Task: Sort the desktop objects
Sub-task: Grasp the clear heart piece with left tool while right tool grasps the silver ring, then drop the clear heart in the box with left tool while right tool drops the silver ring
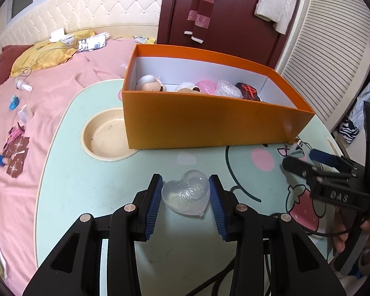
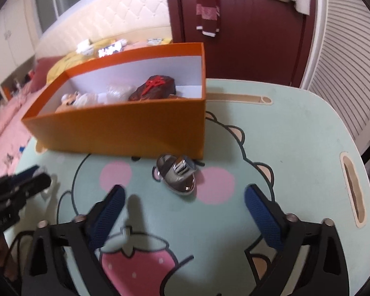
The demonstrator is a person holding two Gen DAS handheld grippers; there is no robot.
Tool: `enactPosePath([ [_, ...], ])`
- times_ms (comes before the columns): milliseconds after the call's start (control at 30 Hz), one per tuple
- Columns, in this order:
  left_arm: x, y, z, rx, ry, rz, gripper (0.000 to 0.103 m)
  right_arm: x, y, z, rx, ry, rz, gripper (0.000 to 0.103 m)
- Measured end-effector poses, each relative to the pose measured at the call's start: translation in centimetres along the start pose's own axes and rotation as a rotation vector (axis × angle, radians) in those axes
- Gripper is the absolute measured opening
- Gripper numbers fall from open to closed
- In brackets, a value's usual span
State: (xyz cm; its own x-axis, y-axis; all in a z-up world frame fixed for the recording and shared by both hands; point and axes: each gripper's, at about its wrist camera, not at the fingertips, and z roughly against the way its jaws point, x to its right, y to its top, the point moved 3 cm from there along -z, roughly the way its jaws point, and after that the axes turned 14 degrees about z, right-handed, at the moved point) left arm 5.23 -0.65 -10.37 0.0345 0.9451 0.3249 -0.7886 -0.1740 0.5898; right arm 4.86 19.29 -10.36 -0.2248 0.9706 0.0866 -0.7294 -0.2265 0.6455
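Mint-green with a cartoon animal and a strawberry printed on it, the tabletop fills the lower half of both views, and behind it at the left we see a bed under a pink sheet strewn with small items. An orange box stands on the tabletop in the upper middle of each frame, its white inside holding several small things, among them a dark piece with a red mark and a clear crinkled wrap. Left of the box in the left wrist view a round cream dish sits sunk in the tabletop. At the lower centre of that view we see our left gripper pinching a clear heart-shaped case, its blue pads against both sides. In the right wrist view our right gripper stands spread wide with nothing between its pads; just beyond it, near the box's front wall, lies a small shiny metal object.
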Motion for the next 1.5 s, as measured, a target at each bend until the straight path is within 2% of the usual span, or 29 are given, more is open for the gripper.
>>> enactPosePath([
  [167,-0.2,0.0,0.1,0.001,-0.007,0.006,0.04,0.0,0.4,-0.2,0.002,0.011,-0.003,0.089],
  [267,-0.2,0.0,0.1,0.001,-0.008,0.008,0.04,-0.1,0.5,-0.1,0.007,0.01,0.007,0.078],
  [367,-0.3,0.0,0.1,0.002,-0.009,0.008,0.04,-0.6,0.7,-0.1,0.003,-0.001,0.046,0.052],
  [400,0.0,-0.1,0.0,0.003,-0.005,0.009,0.04,-0.8,0.7,0.0,-0.002,-0.007,0.065,0.035],
  [433,0.4,-0.2,-0.1,0.006,0.001,0.012,0.04,-1.1,0.6,0.2,-0.008,-0.005,0.085,0.029],
  [533,0.6,-0.2,-0.1,0.004,0.001,0.01,0.04,-1.5,0.0,0.7,-0.013,0.012,0.104,0.028],
  [767,1.5,0.8,1.9,0.045,-0.038,0.008,0.04,-1.5,-0.5,2.7,0.04,0.058,0.092,0.028],
  [1067,3.7,5.1,4.4,0.138,-0.099,-0.029,0.04,-2.2,2.7,6.3,0.175,0.146,0.091,0.028],
  [1200,4.7,7.8,3.6,0.166,-0.098,-0.056,0.04,-2.8,5.3,6.1,0.228,0.148,0.105,0.028],
  [1300,5.3,9.3,2.1,0.158,-0.101,-0.063,0.04,-3.1,7.0,5.1,0.24,0.139,0.105,0.028],
  [1500,5.9,10.3,-1.3,0.113,-0.079,-0.063,0.04,-3.0,8.9,1.9,0.187,0.081,0.09,0.029],
])
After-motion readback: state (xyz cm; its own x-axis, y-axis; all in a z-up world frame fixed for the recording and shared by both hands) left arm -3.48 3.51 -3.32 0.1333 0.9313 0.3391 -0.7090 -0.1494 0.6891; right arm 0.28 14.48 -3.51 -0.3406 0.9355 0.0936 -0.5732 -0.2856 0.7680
